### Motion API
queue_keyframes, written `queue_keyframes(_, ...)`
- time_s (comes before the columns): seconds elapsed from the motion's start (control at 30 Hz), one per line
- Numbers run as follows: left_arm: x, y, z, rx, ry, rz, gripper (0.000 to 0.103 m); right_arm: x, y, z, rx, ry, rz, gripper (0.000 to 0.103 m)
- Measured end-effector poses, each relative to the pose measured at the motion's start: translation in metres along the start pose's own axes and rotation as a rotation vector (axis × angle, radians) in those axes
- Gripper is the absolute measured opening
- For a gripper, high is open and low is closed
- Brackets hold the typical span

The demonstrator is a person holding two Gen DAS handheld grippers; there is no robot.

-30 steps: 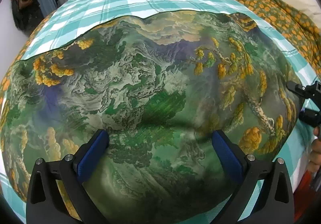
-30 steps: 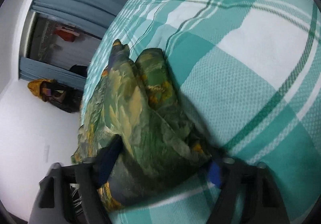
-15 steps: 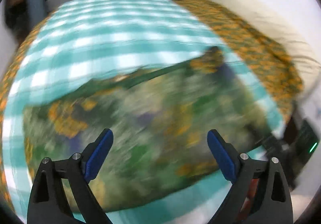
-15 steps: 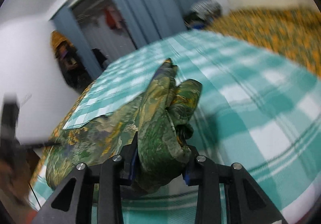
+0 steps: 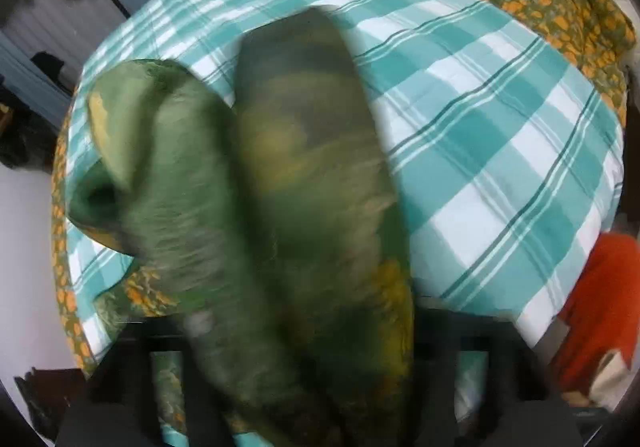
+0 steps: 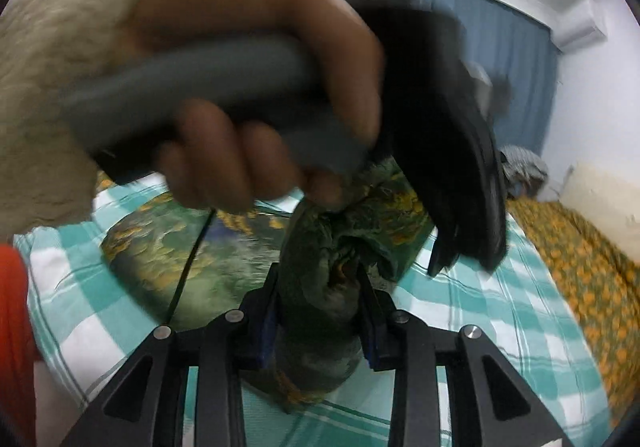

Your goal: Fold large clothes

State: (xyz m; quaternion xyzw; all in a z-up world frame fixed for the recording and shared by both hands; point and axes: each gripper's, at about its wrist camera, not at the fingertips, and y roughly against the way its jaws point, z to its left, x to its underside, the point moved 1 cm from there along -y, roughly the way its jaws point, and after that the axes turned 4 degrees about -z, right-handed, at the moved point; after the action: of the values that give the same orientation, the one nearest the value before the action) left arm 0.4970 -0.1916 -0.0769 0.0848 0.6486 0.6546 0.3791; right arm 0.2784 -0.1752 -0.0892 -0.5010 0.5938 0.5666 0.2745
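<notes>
A green garment point(image 6: 320, 287) with yellow landscape print is bunched and lifted at 6 o'clock; its rest is spread, apparently flat, at 9 o'clock.

Looking along our right hand-held gripper point(image 6: 320, 311), we see its two blue-padded fingers point(image 6: 267, 321) closed tightly on a bunched wad of the green and yellow printed cloth point(image 6: 316, 331), the rest of which lies spread on the teal and white checked bed sheet point(image 6: 500, 331) behind. Close above the bunch, our left hand point(image 6: 256, 99), in a cream fleece sleeve point(image 6: 52, 95), grips the grey handle of the left hand-held gripper point(image 6: 460, 187), whose black body is blurred, with cloth gathered just beneath it. An orange flowered blanket point(image 6: 576, 255) lies on the right, and blue curtains point(image 6: 512, 35) hang behind.
</notes>
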Motion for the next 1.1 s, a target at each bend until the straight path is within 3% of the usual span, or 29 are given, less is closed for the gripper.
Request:
queue_keyframes(0.03, 0.005, 0.001, 0.013, 0.044, 0.042, -0.005, 0.034, 0.0, 0.0, 0.0, -0.013, -0.006, 0.0, 0.033)
queue_keyframes(0.13, 0.013, 0.007, 0.045, 0.092, 0.108, -0.028, 0.032, -0.002, 0.007, -0.008, -0.11, -0.064, -0.01, 0.042)
queue_keyframes(0.17, 0.022, 0.01, 0.063, 0.11, 0.132, -0.036, 0.032, -0.004, 0.01, -0.013, -0.158, -0.097, -0.015, 0.059)
queue_keyframes(0.2, 0.029, 0.012, 0.079, 0.125, 0.153, -0.041, 0.032, -0.004, 0.015, -0.018, -0.197, -0.135, -0.022, 0.067)
queue_keyframes(0.27, 0.043, 0.014, 0.107, 0.141, 0.197, -0.045, 0.032, -0.003, 0.023, -0.035, -0.269, -0.248, -0.032, 0.067)
queue_keyframes(0.37, 0.069, 0.013, 0.15, 0.169, 0.259, -0.053, 0.033, 0.004, 0.014, -0.056, -0.297, -0.369, 0.026, 0.067)
queue_keyframes(0.43, 0.083, 0.012, 0.171, 0.175, 0.288, -0.058, 0.033, 0.008, -0.005, -0.064, -0.293, -0.408, 0.087, 0.064)
queue_keyframes(0.5, 0.1, 0.011, 0.192, 0.181, 0.317, -0.065, 0.034, 0.009, -0.029, -0.065, -0.313, -0.419, 0.143, 0.037)
queue_keyframes(0.53, 0.109, 0.01, 0.202, 0.184, 0.334, -0.067, 0.034, 0.01, -0.037, -0.066, -0.319, -0.421, 0.163, 0.034)
queue_keyframes(0.63, 0.129, 0.006, 0.22, 0.188, 0.366, -0.073, 0.034, 0.006, -0.064, -0.053, -0.361, -0.439, 0.212, 0.03)
queue_keyframes(0.87, 0.176, -0.022, 0.251, 0.187, 0.453, -0.056, 0.037, -0.004, -0.124, -0.001, -0.433, -0.373, 0.253, 0.029)
queue_keyframes(1.1, 0.232, -0.06, 0.271, 0.275, 0.581, -0.056, 0.043, 0.031, -0.167, 0.04, -0.434, -0.305, 0.452, 0.027)
